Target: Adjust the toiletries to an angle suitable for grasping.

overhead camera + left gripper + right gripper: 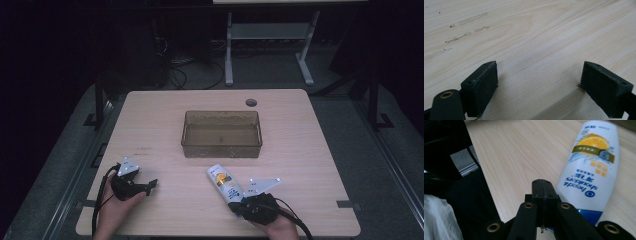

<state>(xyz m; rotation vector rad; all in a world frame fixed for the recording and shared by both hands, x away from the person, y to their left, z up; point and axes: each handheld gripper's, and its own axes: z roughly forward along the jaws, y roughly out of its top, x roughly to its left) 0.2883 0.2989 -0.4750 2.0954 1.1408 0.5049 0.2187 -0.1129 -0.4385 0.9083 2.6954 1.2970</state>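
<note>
The shampoo bottle [225, 184] lies flat on the light wooden table [160, 120], near the front edge and right of centre, with its white body pointing toward the bin and its blue cap end toward the person. In the right gripper view the bottle [590, 167] shows its printed label with an orange graphic, and the blue cap [589, 216] sits at the lower end, just beside the jaw tips. The right gripper [240, 206] is positioned at the cap end of the bottle; its two jaws are pressed together with no gap, as the right gripper view [543, 192] shows, and nothing is clamped between them. Whether the jaw tips touch the bottle cannot be determined. The left gripper [150, 186] rests low over the table at the front left, well apart from the bottle; in the left gripper view [539, 85] its jaws stand wide apart over bare wood grain, holding nothing. A translucent brown plastic bin [222, 133] stands at the centre of the table, beyond the bottle, and appears empty. A round cable port [251, 102] is set into the table near the far edge.
</note>
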